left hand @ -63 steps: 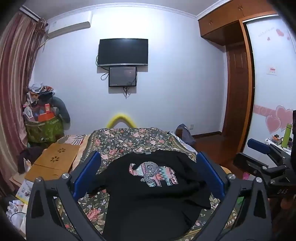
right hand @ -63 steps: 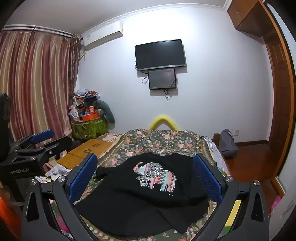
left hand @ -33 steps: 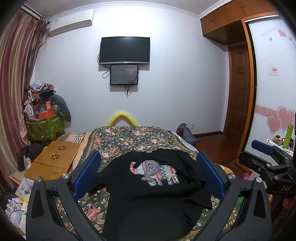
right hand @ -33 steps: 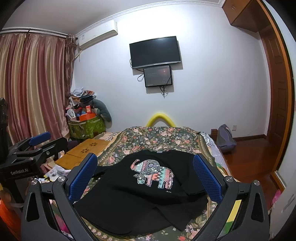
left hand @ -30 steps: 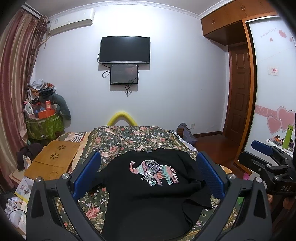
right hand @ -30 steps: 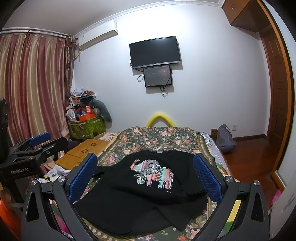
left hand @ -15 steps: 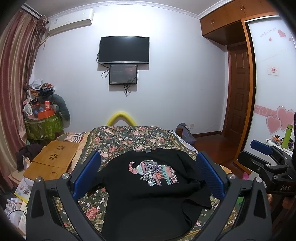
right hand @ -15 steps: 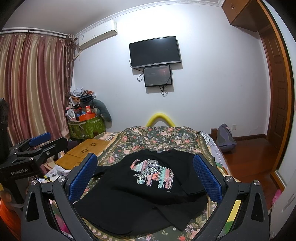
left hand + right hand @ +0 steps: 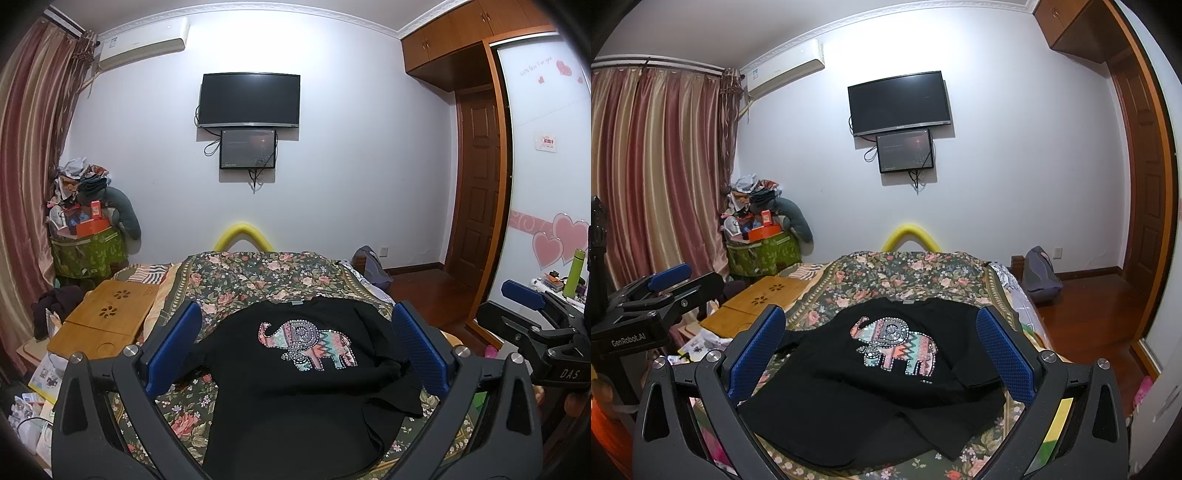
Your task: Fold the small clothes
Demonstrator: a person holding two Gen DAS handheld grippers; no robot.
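1. Over on the left, the left gripper point(image 9: 295, 347) hovered above the near end of the bed, its jaws spread wide and holding nothing, blue pads framing the garment from either side.

2. Between those pads lay the task's thing: a black T-shirt point(image 9: 295, 387) with a patterned elephant print point(image 9: 308, 345), spread face up on the floral bedspread point(image 9: 258, 273), collar toward the far wall and hem toward the cameras. It was not flat; the right sleeve area looked bunched and the hem rumpled.

3. From the right wrist view, the same black T-shirt point(image 9: 871, 387) showed a crooked lower edge with a loose flap near the front, and the left sleeve trailed off toward the wooden lap table point(image 9: 757, 299) beside the bed.

4. On the right, the right gripper point(image 9: 881, 349) matched its partner: jaws apart, empty, held clear above the cloth with no contact.

5. My read: this was the very start, the sizing-up step before the first fold. No crease had been made yet.

6. The next move seemed to call for both grippers to drop to the cloth, pinch an edge or sleeve on each side, and pull the wrinkles out before folding a side inward. Thin fabric could slip or drag the bedspread with it, so a shallow pinch looked wise.
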